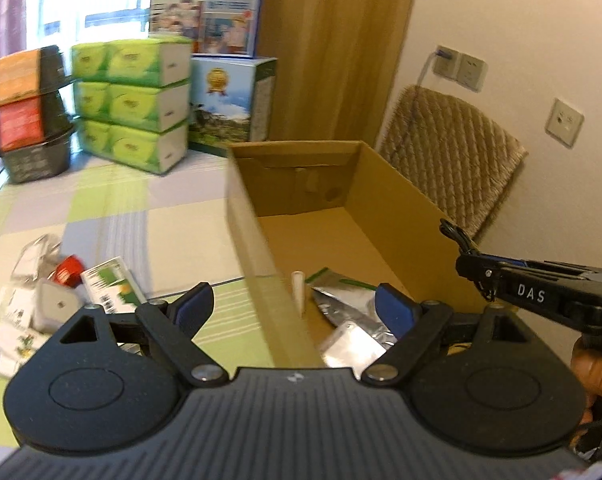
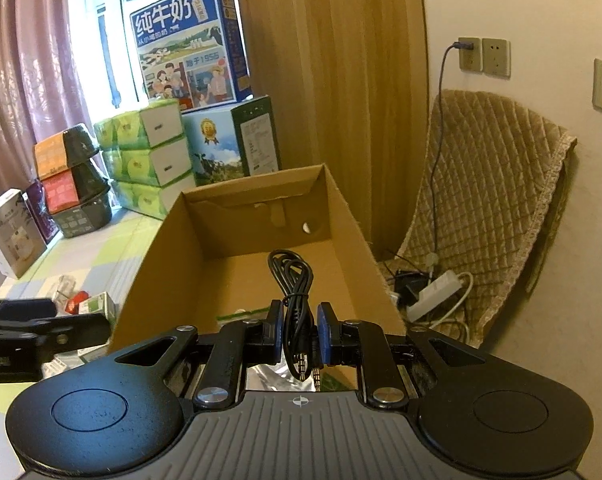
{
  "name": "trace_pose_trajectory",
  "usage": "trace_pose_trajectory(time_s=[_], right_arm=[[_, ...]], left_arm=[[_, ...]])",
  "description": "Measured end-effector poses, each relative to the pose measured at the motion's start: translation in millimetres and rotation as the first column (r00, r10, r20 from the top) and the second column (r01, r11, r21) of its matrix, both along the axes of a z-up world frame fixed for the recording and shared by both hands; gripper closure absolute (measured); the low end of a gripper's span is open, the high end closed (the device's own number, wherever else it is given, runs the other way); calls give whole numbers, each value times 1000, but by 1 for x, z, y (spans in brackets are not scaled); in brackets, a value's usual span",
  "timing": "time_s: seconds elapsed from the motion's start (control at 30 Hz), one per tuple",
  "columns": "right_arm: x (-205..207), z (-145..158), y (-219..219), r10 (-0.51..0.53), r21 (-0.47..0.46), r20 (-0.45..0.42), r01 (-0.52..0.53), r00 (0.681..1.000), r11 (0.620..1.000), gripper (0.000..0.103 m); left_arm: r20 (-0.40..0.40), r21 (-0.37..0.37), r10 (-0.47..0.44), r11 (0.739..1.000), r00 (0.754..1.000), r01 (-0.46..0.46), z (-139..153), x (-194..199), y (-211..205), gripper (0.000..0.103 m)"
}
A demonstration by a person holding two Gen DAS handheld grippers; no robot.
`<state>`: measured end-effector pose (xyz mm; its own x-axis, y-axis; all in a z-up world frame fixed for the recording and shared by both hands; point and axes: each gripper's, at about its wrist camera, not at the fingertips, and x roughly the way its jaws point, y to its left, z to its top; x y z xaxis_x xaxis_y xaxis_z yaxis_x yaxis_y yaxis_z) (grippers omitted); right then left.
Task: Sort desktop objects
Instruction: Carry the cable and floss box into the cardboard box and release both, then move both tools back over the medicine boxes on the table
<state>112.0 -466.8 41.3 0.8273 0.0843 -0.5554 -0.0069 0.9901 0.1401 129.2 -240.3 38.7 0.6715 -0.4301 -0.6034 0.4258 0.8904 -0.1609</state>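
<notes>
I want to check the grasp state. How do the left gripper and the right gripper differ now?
The left gripper stands wide open and holds nothing; the right gripper is shut on a coiled black cable. The left gripper sits above the near left wall of the cardboard box; the right gripper is over the box's inside. Both have blue pads.

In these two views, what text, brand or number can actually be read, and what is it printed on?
"DAS": right tongs, white letters on their black body.
"纯牛奶": top blue milk carton.
"1955": same carton, lower down; the characters before it are unclear.
Unreadable: green tissue packs, lower milk box, the small packets left of the cardboard box.
</notes>
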Motion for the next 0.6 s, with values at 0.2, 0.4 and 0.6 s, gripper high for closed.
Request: trace_pose_trajectory(time_s=[0.2, 0.4, 0.6], right_arm=[[0, 5, -4, -1, 69, 18, 0, 1000, 998, 61], [-19, 7, -7, -23, 99, 11, 22, 1000, 995, 60], [-39, 17, 5, -1, 117, 21, -2, 1000, 993, 57]], left_arm=[[5, 0, 62, 998, 998, -62, -1, -11, 31, 16], [-10, 5, 119, 993, 993, -119, -9, -24, 63, 15], [-22, 27, 165, 986, 986, -164, -16, -39, 93, 14]])
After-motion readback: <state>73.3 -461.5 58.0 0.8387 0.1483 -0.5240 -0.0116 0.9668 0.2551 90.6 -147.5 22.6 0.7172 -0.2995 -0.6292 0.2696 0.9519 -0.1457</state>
